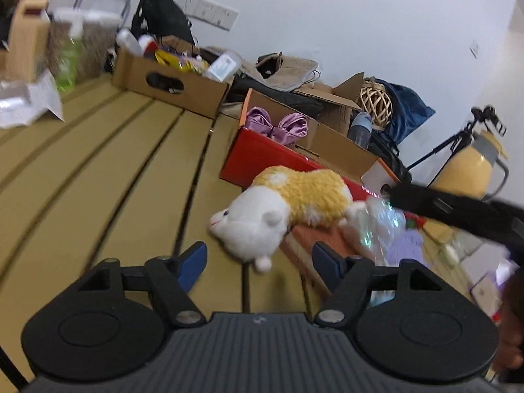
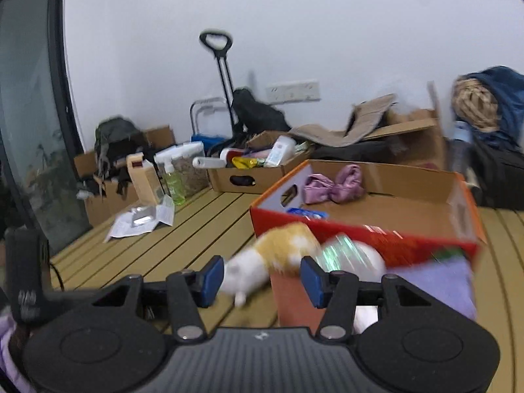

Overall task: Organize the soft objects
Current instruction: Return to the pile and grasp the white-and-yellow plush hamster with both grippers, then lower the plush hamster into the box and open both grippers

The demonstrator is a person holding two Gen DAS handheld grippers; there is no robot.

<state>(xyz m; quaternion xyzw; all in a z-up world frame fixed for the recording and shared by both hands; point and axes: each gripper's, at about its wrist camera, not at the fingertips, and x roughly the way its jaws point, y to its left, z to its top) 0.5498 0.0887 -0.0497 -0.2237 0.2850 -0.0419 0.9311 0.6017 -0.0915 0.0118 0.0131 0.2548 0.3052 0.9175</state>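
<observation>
Both hand-held grippers hung over the slatted wooden floor [image 1: 98, 170] with nothing between their blue pads; the left gripper [image 1: 258, 263] stood spread wide, its jaws pointing toward the plush toy [image 1: 281, 209], and the right gripper [image 2: 262, 276] was also parted, though less so, with the same toy blurred just beyond its fingertips. That toy (a white-headed animal with a fuzzy yellow back) lay on its side against the near wall of the red cardboard box [image 1: 262, 157], head toward the open floor, hindquarters beside a crinkly iridescent piece [image 1: 380, 226] and a lilac cloth [image 2: 439, 281]; inside the box a purple satin bundle [image 2: 334, 183] already rested near the far wall.

Judging by this, the step in hand was a reach for the plush, and neither gripper had touched it yet. To do it well, one gripper should close across the thick middle of the body rather than the head or a small ear, since soft pile slips and sags; the wider-spread left looked better suited. Lifting clear of the box's wall before carrying over would avoid snagging; the other gripper should stay out of the path, perhaps taking the lilac cloth instead.
</observation>
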